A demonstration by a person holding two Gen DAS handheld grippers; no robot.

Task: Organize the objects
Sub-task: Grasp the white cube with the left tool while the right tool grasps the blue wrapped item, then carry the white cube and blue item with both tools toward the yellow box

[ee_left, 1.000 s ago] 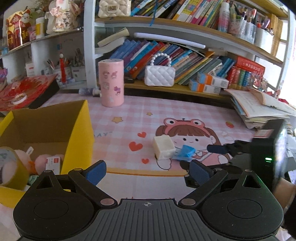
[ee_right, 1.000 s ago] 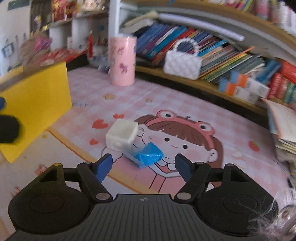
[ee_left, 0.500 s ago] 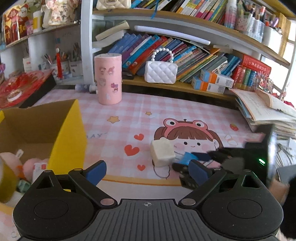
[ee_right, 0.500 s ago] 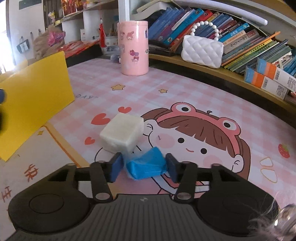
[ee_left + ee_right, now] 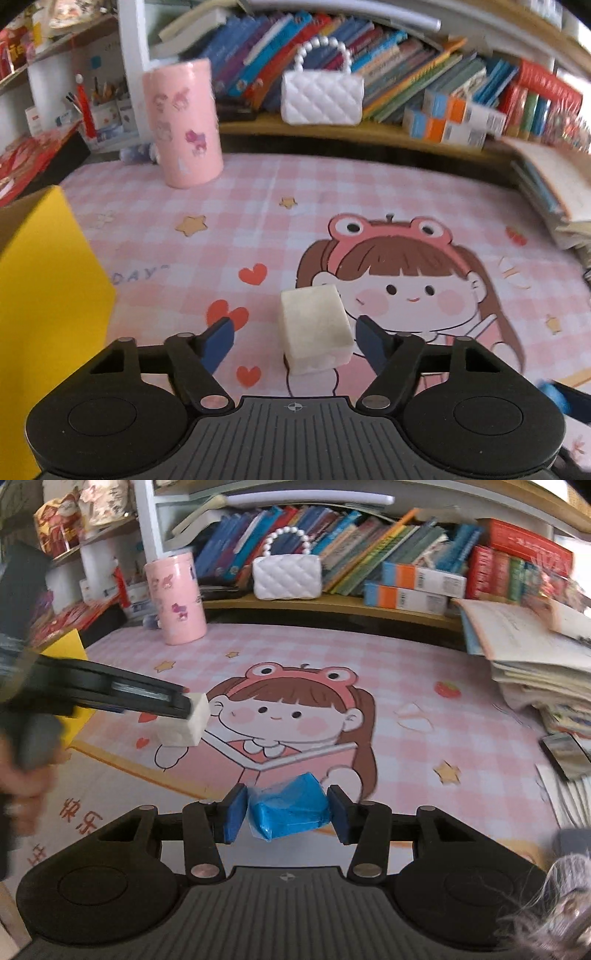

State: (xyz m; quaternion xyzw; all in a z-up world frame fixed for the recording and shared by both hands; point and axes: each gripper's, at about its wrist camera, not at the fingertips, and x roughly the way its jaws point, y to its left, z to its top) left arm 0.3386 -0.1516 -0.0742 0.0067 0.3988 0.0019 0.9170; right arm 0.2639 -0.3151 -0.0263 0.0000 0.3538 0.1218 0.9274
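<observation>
A white cube-shaped block (image 5: 314, 325) lies on the pink cartoon mat (image 5: 332, 192). My left gripper (image 5: 293, 334) straddles it with its jaws closing. The right pad is at the block's side and the left pad stands clear of it. The right wrist view shows that same gripper (image 5: 177, 705) reaching over the block (image 5: 184, 727) from the left. My right gripper (image 5: 286, 808) is shut on a blue wrapped packet (image 5: 291, 812) and holds it above the mat, apart from the block. A yellow cardboard box (image 5: 48, 295) stands at the left.
A pink cylinder tin (image 5: 183, 125) stands at the back of the mat. Behind it, a white quilted purse (image 5: 321, 98) sits on a low shelf of books. A pile of open books (image 5: 535, 653) lies at the right edge. A hand (image 5: 22, 782) holds the left gripper.
My left gripper has come forward and down over the white block, its jaws narrowing. My right gripper has shut on the blue packet and carried it away from the block.
</observation>
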